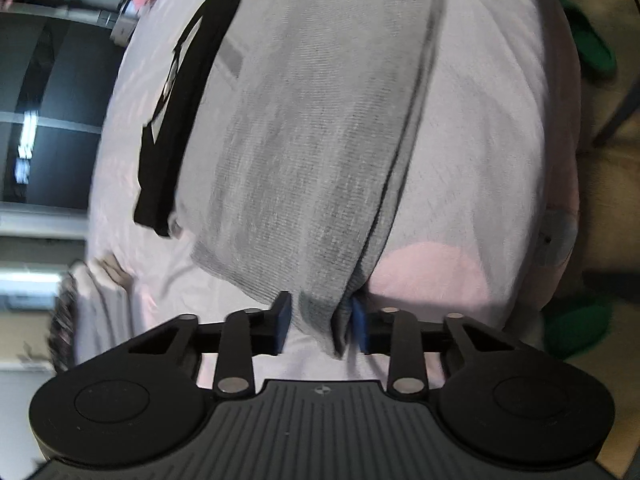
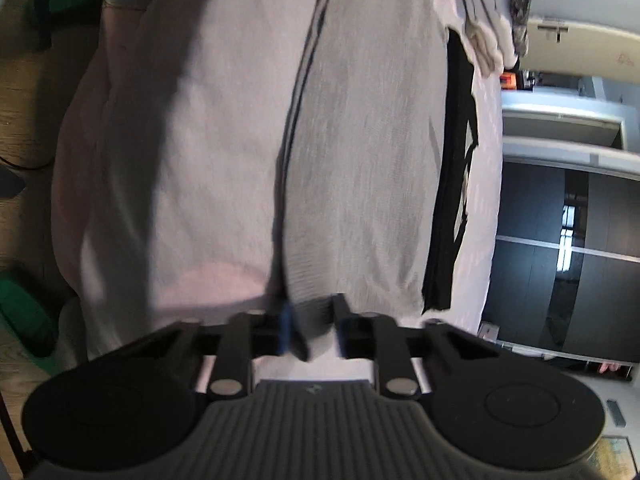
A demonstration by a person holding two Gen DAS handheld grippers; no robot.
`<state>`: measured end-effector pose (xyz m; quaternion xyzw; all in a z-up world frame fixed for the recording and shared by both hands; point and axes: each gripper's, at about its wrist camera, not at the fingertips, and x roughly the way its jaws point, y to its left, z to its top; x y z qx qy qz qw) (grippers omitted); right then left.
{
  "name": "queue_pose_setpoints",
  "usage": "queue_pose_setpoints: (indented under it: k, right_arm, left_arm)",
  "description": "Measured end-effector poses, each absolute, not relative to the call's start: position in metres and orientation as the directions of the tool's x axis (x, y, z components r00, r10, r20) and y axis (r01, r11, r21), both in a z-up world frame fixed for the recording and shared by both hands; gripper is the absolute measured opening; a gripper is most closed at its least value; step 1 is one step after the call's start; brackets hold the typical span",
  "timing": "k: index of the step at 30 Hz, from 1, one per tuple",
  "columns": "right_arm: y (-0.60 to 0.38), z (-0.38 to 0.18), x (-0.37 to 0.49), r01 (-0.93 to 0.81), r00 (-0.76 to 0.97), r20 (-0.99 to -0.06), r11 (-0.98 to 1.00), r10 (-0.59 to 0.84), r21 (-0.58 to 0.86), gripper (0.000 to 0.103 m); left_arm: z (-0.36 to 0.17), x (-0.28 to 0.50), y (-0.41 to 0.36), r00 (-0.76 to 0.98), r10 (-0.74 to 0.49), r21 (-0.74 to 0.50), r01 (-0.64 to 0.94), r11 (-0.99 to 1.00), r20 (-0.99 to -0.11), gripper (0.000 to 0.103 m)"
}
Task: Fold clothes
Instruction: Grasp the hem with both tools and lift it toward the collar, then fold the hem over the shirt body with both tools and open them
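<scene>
A grey knit garment (image 1: pixel 304 152) lies stretched out on a pale pink bed sheet (image 1: pixel 472 168), one long fold line running down it. My left gripper (image 1: pixel 322 320) has its jaws around a bunched corner of the grey garment, the cloth between the blue pads. In the right wrist view the same grey garment (image 2: pixel 360 168) stretches away from my right gripper (image 2: pixel 312 326), whose jaws hold its other corner. A black garment (image 1: pixel 176 120) lies beside the grey one, also seen in the right wrist view (image 2: pixel 452 184).
A pile of folded light clothes (image 2: pixel 488 20) sits at the far end of the bed. Green slippers (image 1: pixel 588 36) lie on the wooden floor (image 2: pixel 24 92) beside the bed. Dark cabinets (image 2: pixel 568 240) stand on the other side.
</scene>
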<state>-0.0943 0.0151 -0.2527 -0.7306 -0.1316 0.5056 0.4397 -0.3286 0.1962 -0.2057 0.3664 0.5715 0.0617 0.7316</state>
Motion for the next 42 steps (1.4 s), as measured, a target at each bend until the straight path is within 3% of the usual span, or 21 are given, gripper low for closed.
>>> queue_pose_setpoints:
  k: [3,10,16,25,32,42]
  right_arm:
    - [0.02,-0.243,-0.094,-0.299,0.46,-0.612,-0.537,0.643,-0.789,0.007]
    - [0.036,-0.209,-0.082,-0.381,0.512,-0.499,-0.336,0.699,-0.861,0.006]
    - [0.052,-0.172,-0.065,-0.453,0.568,-0.382,-0.111,0.729,-0.885,0.005]
    - [0.091,-0.117,-0.037,-0.491,0.586,-0.314,0.02,0.747,-0.871,0.005]
    - [0.134,-0.089,-0.008,-0.563,0.569,-0.371,0.019,0.734,-0.826,0.005]
    - [0.201,-0.093,0.031,-0.615,0.56,-0.429,0.009,0.709,-0.788,0.005]
  left_arm:
    - [-0.19,-0.324,0.208,0.345,0.484,0.57,0.214,0.793,-0.804,0.006]
    - [-0.139,-0.321,0.242,0.453,0.466,0.463,-0.126,0.878,-0.76,0.004]
    - [-0.092,-0.327,0.273,0.589,0.436,0.263,-0.359,0.895,-0.681,0.003]
    - [-0.051,-0.303,0.295,0.629,0.465,0.285,-0.371,0.884,-0.623,0.003]
    - [-0.034,-0.27,0.321,0.625,0.454,0.316,-0.326,0.891,-0.635,0.003]
    - [-0.046,-0.215,0.37,0.574,0.448,0.329,-0.306,0.894,-0.685,0.003]
